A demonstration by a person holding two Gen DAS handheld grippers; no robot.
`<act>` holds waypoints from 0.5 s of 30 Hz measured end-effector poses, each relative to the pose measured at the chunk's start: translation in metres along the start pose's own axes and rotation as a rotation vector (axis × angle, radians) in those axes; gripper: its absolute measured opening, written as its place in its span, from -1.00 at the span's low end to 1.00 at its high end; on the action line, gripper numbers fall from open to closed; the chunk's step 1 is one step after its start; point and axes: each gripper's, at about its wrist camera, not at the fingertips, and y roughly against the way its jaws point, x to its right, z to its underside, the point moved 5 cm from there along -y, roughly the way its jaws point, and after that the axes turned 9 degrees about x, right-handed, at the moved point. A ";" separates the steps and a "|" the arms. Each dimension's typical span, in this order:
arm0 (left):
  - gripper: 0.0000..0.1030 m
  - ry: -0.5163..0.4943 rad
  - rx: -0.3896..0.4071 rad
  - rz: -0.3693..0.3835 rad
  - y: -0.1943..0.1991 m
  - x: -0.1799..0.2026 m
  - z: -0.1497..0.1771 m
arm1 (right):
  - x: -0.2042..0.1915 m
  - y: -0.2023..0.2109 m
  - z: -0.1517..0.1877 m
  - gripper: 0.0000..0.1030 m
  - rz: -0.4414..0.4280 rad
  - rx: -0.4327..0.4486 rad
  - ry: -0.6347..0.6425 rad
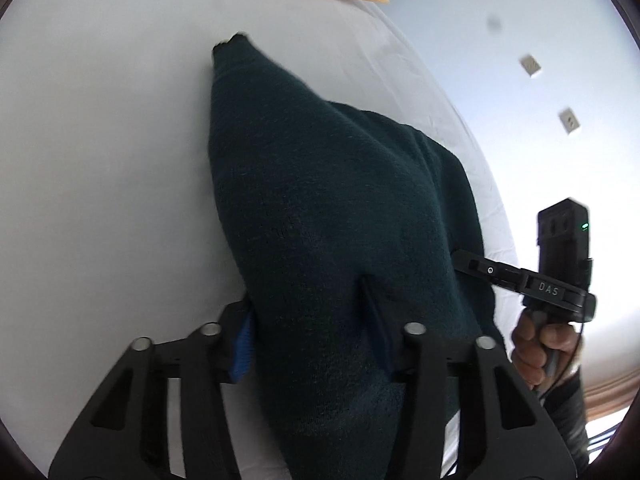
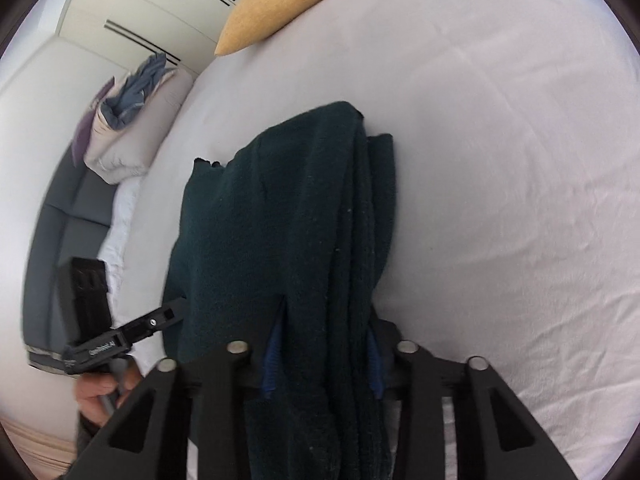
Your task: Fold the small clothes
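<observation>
1. I have the dark green knit garment (image 1: 320, 208) gripped at its near edge by both tools, the rest trailing away onto the white bed (image 1: 100, 160).
2. Left hand-held gripper (image 1: 316, 332): clenched on a thick bunch of the knit.
3. Right hand-held gripper (image 2: 322, 356): clamped on several stacked layers.
4. My read on handling: soft, limp, fairly thick; sags and stretches, low slip risk.
5. I'd hold at edges or corners, grabbing all layers together, else the fold splays.
6. Yellow cushion (image 2: 280, 0) sits far, well apart.

Both wrist views close, facing bed (image 1: 100, 140) — share sweater (image 1: 320, 220).
</observation>
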 end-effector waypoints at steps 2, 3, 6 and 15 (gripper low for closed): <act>-0.33 -0.008 0.012 -0.003 0.007 0.004 -0.003 | -0.011 0.006 0.001 -0.47 0.059 0.019 0.049; -0.37 0.007 0.020 0.007 0.012 0.003 -0.005 | -0.016 0.008 0.002 -0.48 0.079 0.028 0.067; -0.39 -0.001 0.046 0.009 0.032 0.004 -0.010 | -0.039 0.023 0.000 -0.50 0.102 0.065 0.115; -0.39 -0.049 0.131 -0.079 0.138 -0.039 -0.011 | -0.140 0.031 0.015 -0.51 -0.009 0.086 0.194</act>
